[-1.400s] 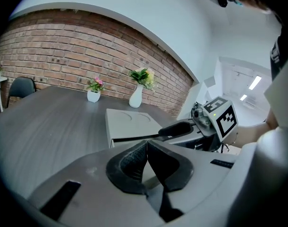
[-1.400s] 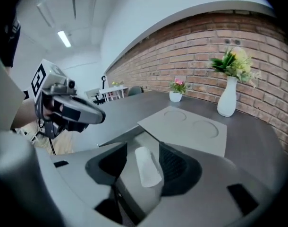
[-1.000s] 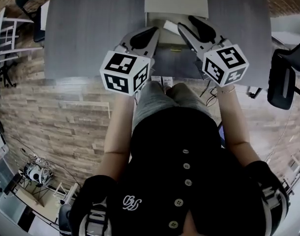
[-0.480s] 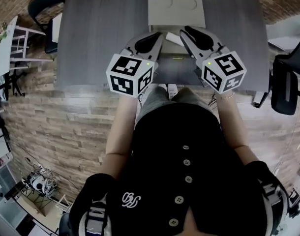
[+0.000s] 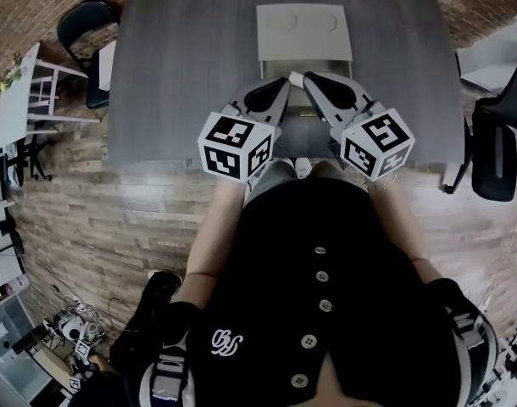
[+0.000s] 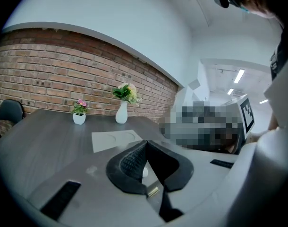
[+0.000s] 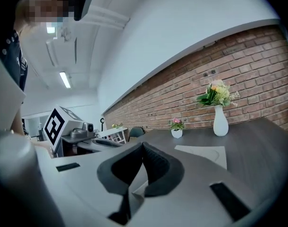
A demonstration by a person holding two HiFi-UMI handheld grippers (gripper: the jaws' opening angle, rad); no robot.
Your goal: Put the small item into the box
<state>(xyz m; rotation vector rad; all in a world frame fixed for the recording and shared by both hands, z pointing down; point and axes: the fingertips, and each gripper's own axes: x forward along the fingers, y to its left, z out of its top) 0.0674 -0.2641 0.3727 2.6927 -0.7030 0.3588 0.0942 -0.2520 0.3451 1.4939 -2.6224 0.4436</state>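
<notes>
The flat pale box (image 5: 303, 30) with two round hollows lies on the grey table (image 5: 182, 49), also visible as the box (image 6: 116, 139) and the box (image 7: 205, 152). A small white item (image 5: 296, 77) lies just in front of it, and shows as a white spot (image 6: 144, 172) behind the left jaws. My left gripper (image 5: 281, 87) and right gripper (image 5: 306, 78) hover side by side over the table's near edge, tips angled toward each other by the item. The left gripper (image 6: 145, 144) and right gripper (image 7: 143, 144) are both shut with nothing visible between the pads.
A white vase with flowers (image 6: 121, 112) and a small flower pot (image 6: 79, 118) stand at the table's far end by the brick wall. Dark chairs stand left (image 5: 85, 32) and right (image 5: 496, 142) of the table. The person's body fills the lower head view.
Both grippers' tips have drawn closer together near the small white item. The head view has shifted, so the table and box sit lower in the picture.
</notes>
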